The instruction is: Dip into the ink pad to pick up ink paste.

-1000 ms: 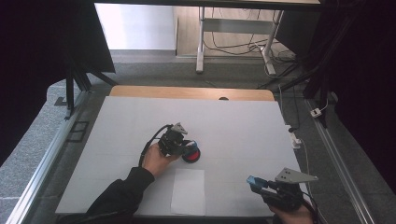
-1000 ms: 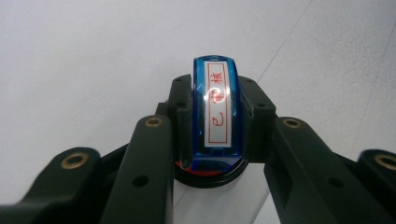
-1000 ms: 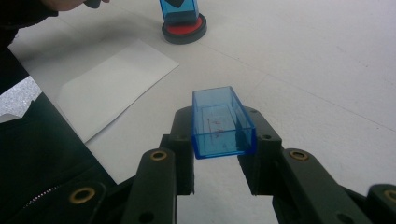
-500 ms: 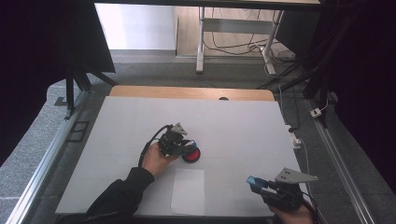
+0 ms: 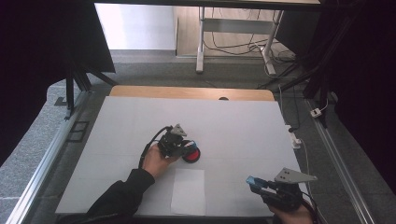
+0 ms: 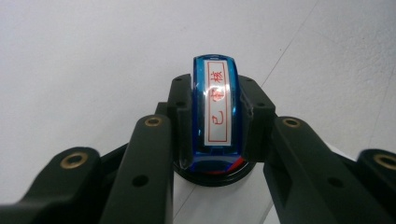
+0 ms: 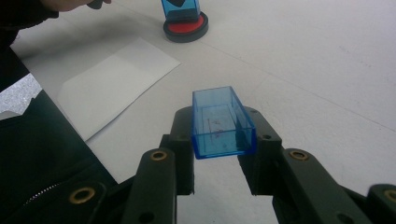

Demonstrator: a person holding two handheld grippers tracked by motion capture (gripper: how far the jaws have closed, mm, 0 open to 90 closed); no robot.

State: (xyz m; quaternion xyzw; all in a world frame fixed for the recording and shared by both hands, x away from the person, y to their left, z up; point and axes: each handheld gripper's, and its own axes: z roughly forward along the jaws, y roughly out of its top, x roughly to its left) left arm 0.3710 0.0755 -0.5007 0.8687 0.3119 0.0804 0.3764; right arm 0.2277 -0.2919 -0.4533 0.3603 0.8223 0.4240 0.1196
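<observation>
Hardly anything has shifted over the past second — the left gripper (image 5: 183,148) stays pressed over the red ink pad (image 5: 192,155) near the middle of the white tabletop (image 5: 243,126), and the right gripper (image 5: 256,183) holds its place at the near right edge. In the left gripper view the jaws are closed on a blue stamp (image 6: 215,112), one jaw against each side, its top label showing red characters inside a red border; the stamp stands upright on the round black-rimmed pad. In the right gripper view the jaws are clamped on a clear blue cap (image 7: 222,122), an open rectangular box held above the tabletop, hollow side up. A sheet of white paper (image 5: 188,191) lies flat between the two hands, just nearer than the pad — apart from both grippers.
</observation>
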